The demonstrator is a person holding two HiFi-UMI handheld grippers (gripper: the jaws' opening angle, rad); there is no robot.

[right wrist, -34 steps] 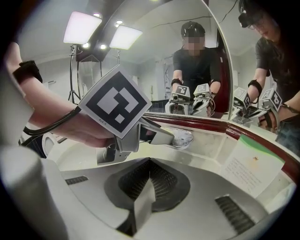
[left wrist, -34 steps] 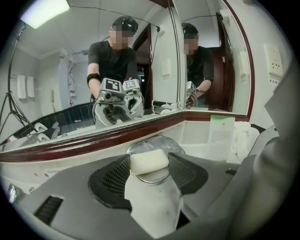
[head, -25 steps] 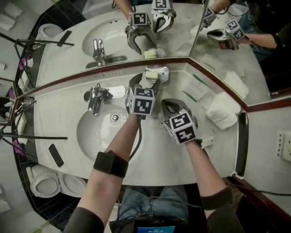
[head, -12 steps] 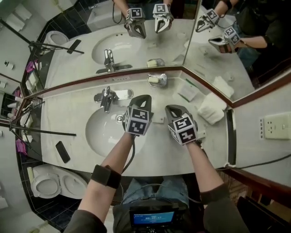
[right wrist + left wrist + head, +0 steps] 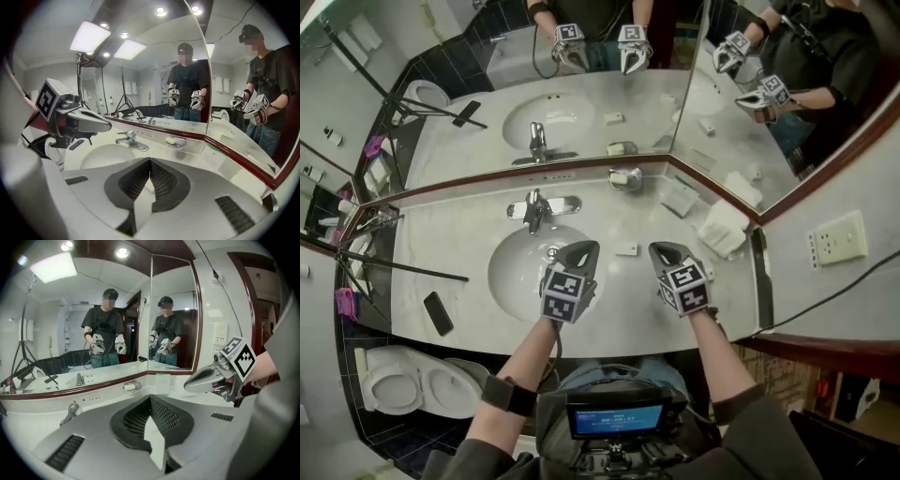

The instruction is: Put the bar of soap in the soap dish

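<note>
The pale bar of soap (image 5: 619,177) lies in the small metal soap dish (image 5: 634,178) at the back of the counter under the mirror; it also shows as soap (image 5: 171,139) in the dish (image 5: 182,143) in the right gripper view, and the dish (image 5: 131,386) is small in the left gripper view. My left gripper (image 5: 584,248) hangs over the basin's right rim, shut and empty, far in front of the dish. Beside it, my right gripper (image 5: 661,250) is likewise shut with nothing in it. Both gripper views show the jaws (image 5: 150,400) (image 5: 150,161) pressed together.
A chrome faucet (image 5: 534,208) stands behind the oval sink basin (image 5: 516,272). A small white packet (image 5: 626,249) lies between the grippers. A card (image 5: 680,197) and a folded white towel (image 5: 722,228) sit at the right, a black phone (image 5: 438,312) at the left front edge.
The left gripper, open at the soap dish a second ago, has drawn back toward me, risen and shut. The soap stays in the dish. The right gripper drew back too.
</note>
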